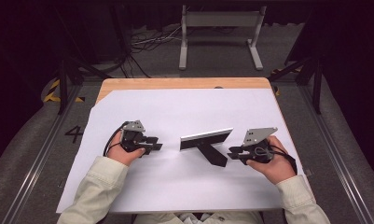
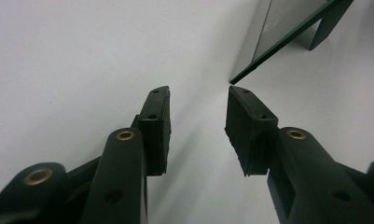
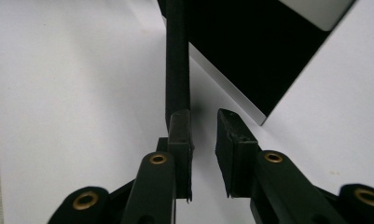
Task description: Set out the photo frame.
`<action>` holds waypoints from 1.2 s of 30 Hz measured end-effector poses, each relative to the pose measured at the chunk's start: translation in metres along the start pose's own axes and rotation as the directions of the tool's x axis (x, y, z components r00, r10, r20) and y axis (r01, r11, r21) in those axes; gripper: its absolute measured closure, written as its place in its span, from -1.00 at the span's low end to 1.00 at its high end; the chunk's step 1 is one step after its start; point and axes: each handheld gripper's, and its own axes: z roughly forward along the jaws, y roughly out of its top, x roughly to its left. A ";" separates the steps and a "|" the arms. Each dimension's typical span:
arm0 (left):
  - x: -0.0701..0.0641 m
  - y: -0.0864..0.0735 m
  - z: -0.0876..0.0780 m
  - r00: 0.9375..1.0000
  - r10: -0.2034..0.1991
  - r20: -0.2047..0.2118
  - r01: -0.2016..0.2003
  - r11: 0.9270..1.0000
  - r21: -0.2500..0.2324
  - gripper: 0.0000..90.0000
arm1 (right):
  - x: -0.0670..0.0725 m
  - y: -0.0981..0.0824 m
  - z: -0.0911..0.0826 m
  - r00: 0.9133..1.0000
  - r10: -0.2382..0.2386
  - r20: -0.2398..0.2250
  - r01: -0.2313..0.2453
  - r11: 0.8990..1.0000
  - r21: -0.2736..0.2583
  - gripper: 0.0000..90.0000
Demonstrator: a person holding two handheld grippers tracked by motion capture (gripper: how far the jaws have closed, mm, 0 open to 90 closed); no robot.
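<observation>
The picture frame (image 1: 205,138) stands upright on the white sheet (image 1: 175,186) covering the surface, between the two tools, propped by its black back stand (image 1: 212,155). The right tool (image 1: 235,152) is released, jaws slightly parted, with the stand directly ahead of one jaw and nothing gripped. The left tool (image 1: 153,144) is released, jaws apart and empty, with the frame's corner just ahead.

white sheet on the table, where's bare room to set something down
The white sheet is bare in a wide band between the picture frame and the wooden table edge. It is also bare along the near side, between the two sleeves. The crowded strip is the middle, where the left gripper, the frame's back stand and the right gripper line up.
</observation>
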 end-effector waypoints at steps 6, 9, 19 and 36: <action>-0.002 0.003 0.003 1.000 -0.005 0.023 0.005 1.000 -0.009 0.36 | -0.005 -0.005 -0.013 0.999 0.029 0.026 -0.029 0.999 -0.016 0.72; -0.003 0.005 0.004 0.999 -0.004 0.038 0.005 1.000 -0.016 0.36 | -0.008 -0.007 -0.016 0.999 0.040 0.030 -0.039 0.999 -0.026 0.73; -0.005 0.008 0.010 1.000 0.020 0.011 -0.019 0.997 -0.071 0.45 | -0.016 -0.014 -0.024 0.996 0.069 0.059 -0.067 0.997 -0.037 0.75; -0.003 0.008 0.029 0.997 0.022 -0.069 -0.033 0.987 -0.158 0.99 | -0.020 -0.017 -0.029 0.992 0.091 0.086 -0.086 0.995 -0.059 0.76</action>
